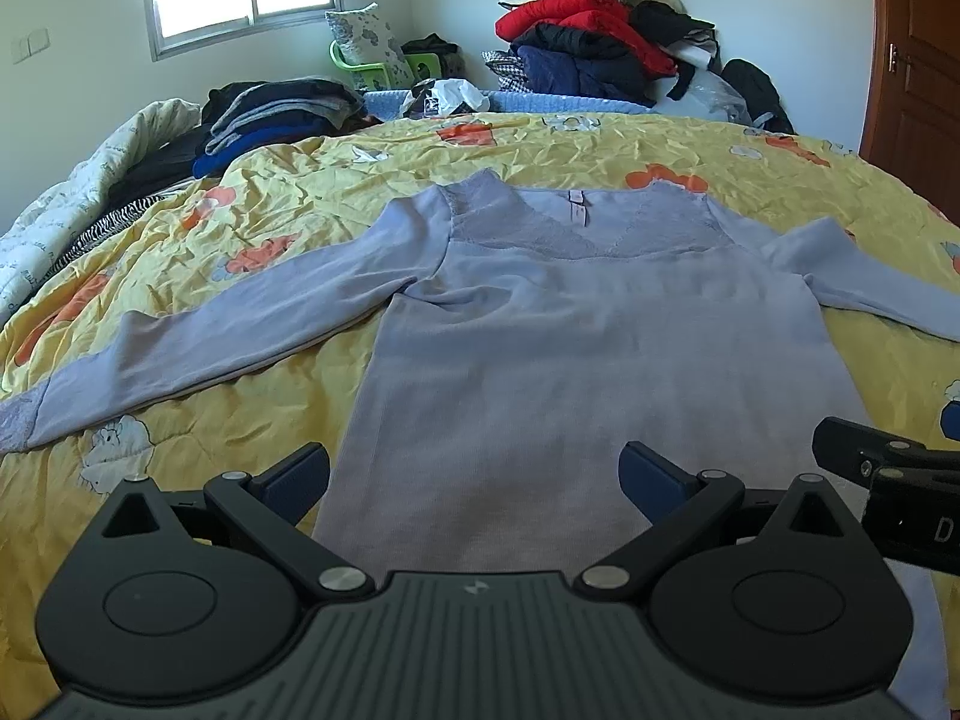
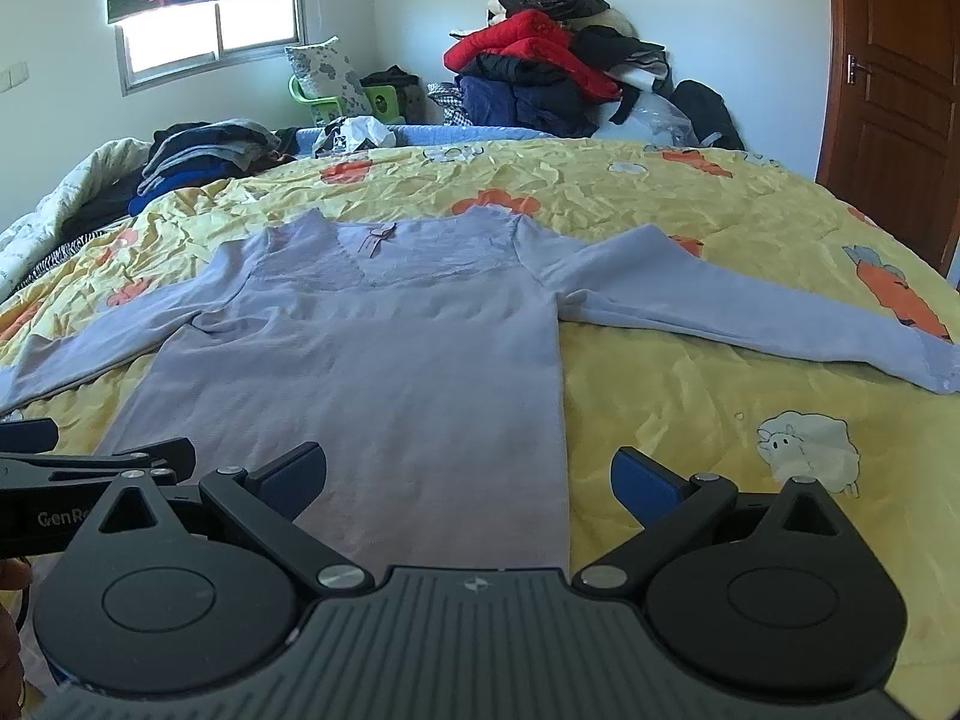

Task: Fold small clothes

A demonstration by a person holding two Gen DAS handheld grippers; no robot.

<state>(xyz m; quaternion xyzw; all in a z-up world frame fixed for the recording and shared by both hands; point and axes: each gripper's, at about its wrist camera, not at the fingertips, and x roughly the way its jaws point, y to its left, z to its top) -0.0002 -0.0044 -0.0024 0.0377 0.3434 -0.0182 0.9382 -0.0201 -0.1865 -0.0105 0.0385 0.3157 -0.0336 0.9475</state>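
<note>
A pale lilac long-sleeved top [image 1: 540, 324] lies flat, face up, on the yellow bedspread [image 1: 600, 144], with both sleeves spread out sideways and the neckline away from me. It also shows in the right wrist view [image 2: 372, 360]. My left gripper [image 1: 474, 480] is open, hovering over the left part of the hem. My right gripper [image 2: 468, 480] is open over the right edge of the hem. Each gripper is empty. The right gripper shows at the right edge of the left wrist view [image 1: 888, 480].
A stack of dark folded clothes [image 1: 276, 114] sits at the far left of the bed. A tall heap of red and dark jackets [image 1: 594, 42] stands against the back wall. A wooden door [image 2: 894, 90] is at the right. A white quilt [image 1: 72, 198] lies at the left.
</note>
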